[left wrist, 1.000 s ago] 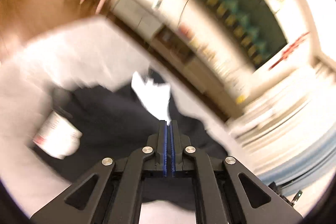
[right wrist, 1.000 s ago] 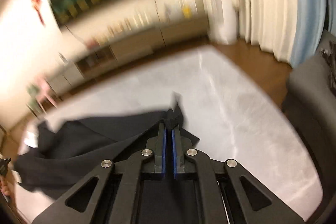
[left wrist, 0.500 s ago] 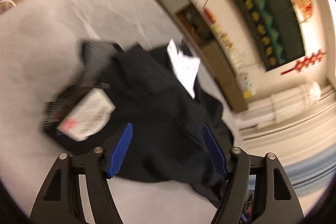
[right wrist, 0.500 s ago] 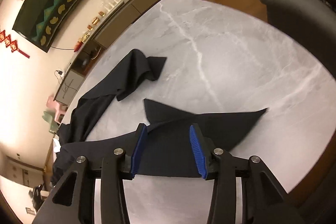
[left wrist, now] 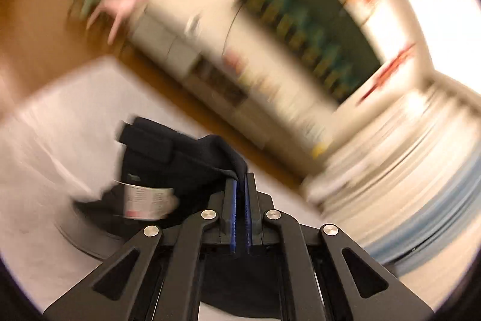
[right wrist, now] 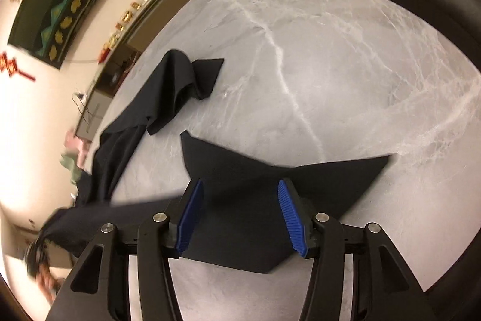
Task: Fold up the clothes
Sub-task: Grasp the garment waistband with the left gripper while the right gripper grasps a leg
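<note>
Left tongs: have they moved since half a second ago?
Yes. The left tongs, open above the black garment then, are now shut on its edge and tilted up: the wall cabinet sits lower in view.

Left wrist looks low across table (left wrist: 45,146); right looks down; sharing black garment (right wrist: 240,179).

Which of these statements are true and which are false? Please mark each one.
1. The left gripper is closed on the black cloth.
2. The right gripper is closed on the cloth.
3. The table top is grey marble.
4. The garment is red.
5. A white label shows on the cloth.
1. True: the left gripper pinches an edge of the black garment.
2. False: the right gripper is open above the flat cloth.
3. True: the table is grey with white veins.
4. False: it is black.
5. True: a white label shows in the left wrist view.
</note>
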